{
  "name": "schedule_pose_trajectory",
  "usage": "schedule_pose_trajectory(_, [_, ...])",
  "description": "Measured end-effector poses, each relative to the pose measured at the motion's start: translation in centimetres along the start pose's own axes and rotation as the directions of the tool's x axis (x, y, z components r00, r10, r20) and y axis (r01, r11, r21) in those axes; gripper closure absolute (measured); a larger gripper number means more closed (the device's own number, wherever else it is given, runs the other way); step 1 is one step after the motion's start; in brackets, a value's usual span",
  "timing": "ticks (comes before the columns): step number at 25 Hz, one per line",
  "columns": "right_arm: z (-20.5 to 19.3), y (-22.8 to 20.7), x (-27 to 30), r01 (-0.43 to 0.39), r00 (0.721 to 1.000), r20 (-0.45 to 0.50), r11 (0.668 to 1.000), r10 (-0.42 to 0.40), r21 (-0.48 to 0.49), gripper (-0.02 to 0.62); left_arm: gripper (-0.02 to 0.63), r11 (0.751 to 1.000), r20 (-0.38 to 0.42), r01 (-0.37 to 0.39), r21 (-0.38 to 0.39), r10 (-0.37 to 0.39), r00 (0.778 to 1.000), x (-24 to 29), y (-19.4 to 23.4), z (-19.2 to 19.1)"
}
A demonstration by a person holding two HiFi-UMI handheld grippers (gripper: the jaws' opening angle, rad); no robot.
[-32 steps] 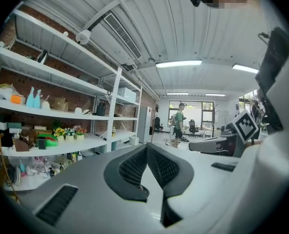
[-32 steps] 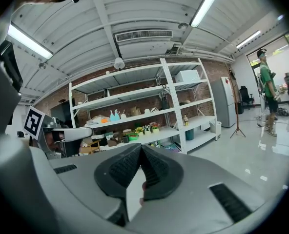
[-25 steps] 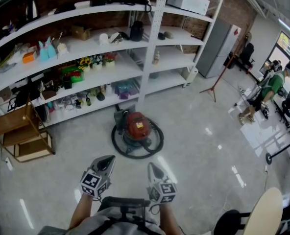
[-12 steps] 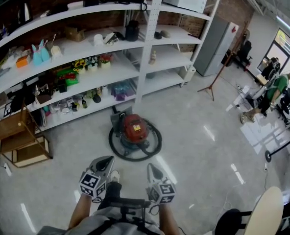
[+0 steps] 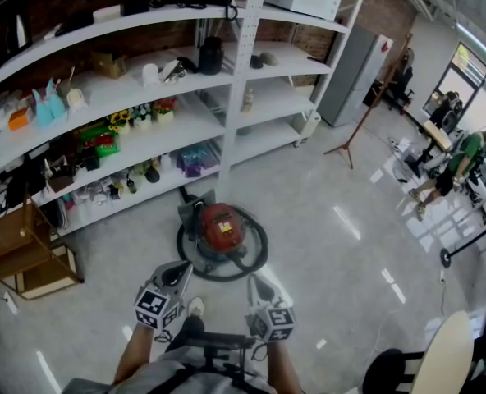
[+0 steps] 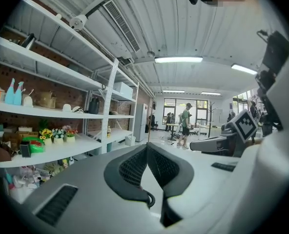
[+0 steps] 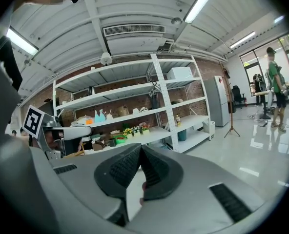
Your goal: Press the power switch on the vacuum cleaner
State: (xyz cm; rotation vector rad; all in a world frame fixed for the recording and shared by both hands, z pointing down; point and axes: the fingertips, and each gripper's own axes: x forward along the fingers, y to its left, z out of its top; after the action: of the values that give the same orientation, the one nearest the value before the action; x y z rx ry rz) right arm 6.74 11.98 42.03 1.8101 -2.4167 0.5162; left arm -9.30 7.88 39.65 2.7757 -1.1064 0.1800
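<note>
The vacuum cleaner, a red canister with a dark rear end, stands on the floor just in front of the white shelves, near their middle upright. Its black hose lies coiled in a ring around it. The power switch is too small to pick out from the head view, and neither gripper view shows the machine at all.

The left gripper and the right gripper are held side by side close to the person's body, well apart from the vacuum cleaner and pointing forward. Each gripper's own view shows its two ribbed jaws meeting at the tips with nothing between them, so both are closed and empty.

The step in hand looks like the approach, with the press not yet begun. Closed jaws make a good blunt poker, so there is likely no need to open either. To do it well, step up without treading on the hose ring and crouch until the switch is plain to see. Then bring one tip straight onto it and push squarely, so the canister does not roll or tip, keeping the other gripper clear
</note>
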Motion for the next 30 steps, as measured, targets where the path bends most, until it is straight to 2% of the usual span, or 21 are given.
schedule_pose_trajectory(17, [4.1,-4.3,11.8,0.138,0.990,-0.029,0.989,-0.137,0.043,0.583,0.600,0.992,-0.051,0.127,0.027,-0.125,0.991,11.4,9.9,2.3])
schedule_pose_trajectory(25, [5.3,-5.7,15.0,0.180,0.984,-0.016,0.983,-0.179,0.048,0.583,0.600,0.983,-0.047,0.177,0.045,-0.175,0.984,15.2,12.3,3.1])
schedule_pose_trajectory(30, [5.9,-6.6,16.7,0.191,0.981,-0.030,0.981,-0.190,0.033,0.583,0.600,0.984,-0.048,0.180,0.019,-0.178,0.983,17.0,13.5,3.1])
